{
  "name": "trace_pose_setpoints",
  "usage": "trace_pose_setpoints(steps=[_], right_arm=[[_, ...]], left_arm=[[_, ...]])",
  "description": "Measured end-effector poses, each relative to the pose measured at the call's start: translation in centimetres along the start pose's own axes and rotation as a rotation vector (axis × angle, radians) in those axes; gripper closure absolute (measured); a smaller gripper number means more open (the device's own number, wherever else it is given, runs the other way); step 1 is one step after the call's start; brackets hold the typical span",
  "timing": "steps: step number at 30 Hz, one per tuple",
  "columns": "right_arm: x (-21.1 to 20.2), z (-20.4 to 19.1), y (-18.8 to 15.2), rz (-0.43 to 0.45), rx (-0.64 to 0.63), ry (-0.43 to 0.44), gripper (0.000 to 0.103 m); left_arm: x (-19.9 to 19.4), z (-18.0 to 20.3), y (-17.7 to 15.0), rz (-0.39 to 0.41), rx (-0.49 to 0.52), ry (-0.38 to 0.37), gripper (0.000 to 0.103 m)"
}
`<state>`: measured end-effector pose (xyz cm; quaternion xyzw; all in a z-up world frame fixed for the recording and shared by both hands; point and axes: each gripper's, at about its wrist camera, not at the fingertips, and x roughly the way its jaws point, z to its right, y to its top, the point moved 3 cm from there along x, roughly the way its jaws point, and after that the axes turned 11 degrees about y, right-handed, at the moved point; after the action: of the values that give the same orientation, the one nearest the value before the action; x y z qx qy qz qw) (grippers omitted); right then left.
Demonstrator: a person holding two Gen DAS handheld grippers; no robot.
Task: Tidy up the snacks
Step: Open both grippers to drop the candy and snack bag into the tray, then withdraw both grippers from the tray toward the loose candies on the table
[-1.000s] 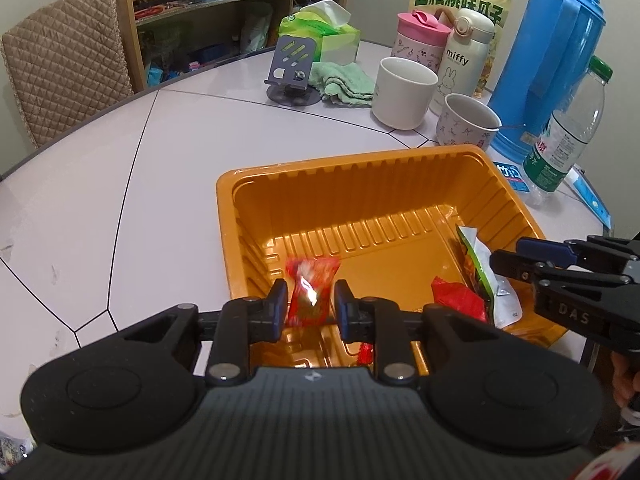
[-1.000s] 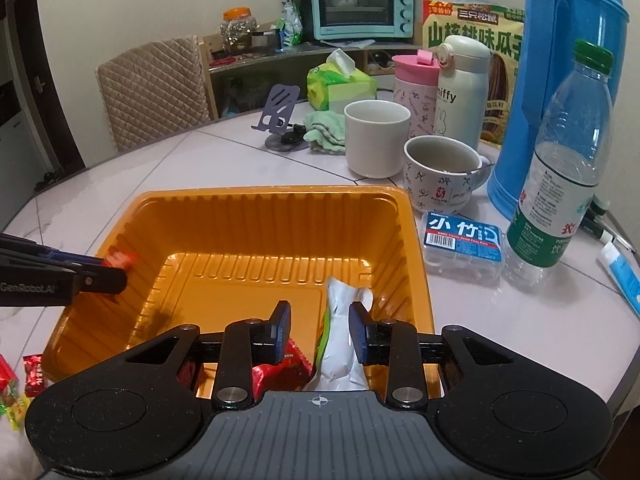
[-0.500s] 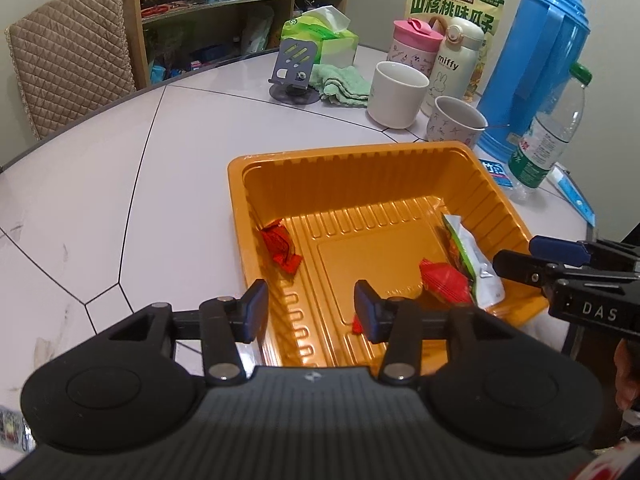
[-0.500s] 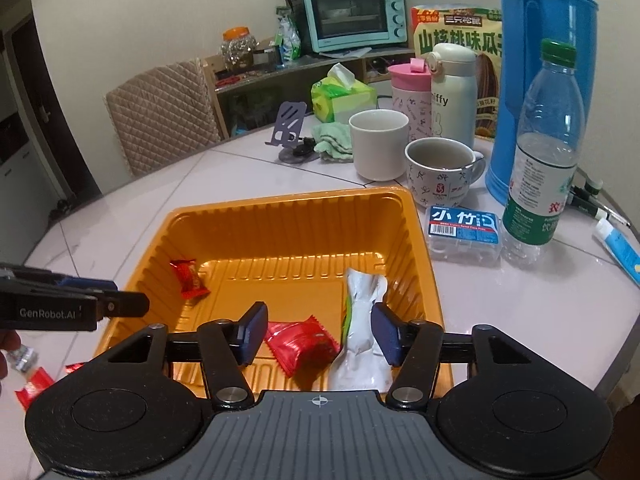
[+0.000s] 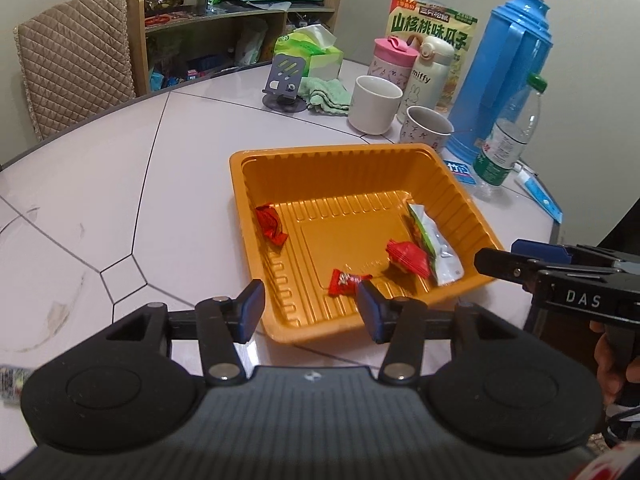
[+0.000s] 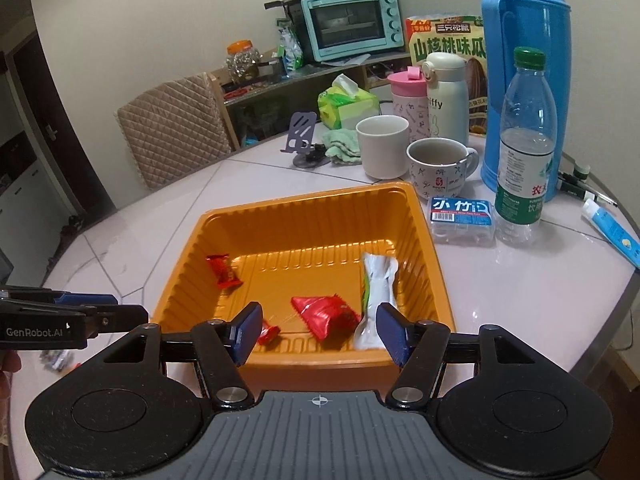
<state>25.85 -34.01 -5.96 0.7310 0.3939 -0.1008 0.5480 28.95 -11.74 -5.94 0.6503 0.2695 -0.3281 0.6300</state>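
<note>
Both claws are opening and gripping nothing — the left claw [image 5: 310, 312] and right claw [image 6: 318, 332] are hovering at the near rim of the orange tray [image 6: 304, 208] on the counter [image 5: 120, 184]. Four wrapped snacks are lying inside — a red packet [image 6: 325, 314] nearest.

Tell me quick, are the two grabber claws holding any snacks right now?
Left gripper: jaws opening, nothing between them, above the orange ribbed plastic tray.
Right gripper: jaws opening, nothing gripped, above the same tray.
</note>
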Motion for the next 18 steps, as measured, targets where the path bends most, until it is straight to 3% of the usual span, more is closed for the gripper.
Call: trace_pose_setpoints(steps=[10, 18], right_arm=[[-2.6, -3.0, -2.5, -0.013, 0.007, 0.044, 0.038], [-3.3, -5.7, -4.9, -0.060, -0.009, 0.091, 0.038]], left_arm=[[-4.3, -1.5, -3.7, 0.006, -0.015, -0.006, 0.056], [-7.4, -4.4, -7.1, 0.000, -0.064, 0.032, 0.056]])
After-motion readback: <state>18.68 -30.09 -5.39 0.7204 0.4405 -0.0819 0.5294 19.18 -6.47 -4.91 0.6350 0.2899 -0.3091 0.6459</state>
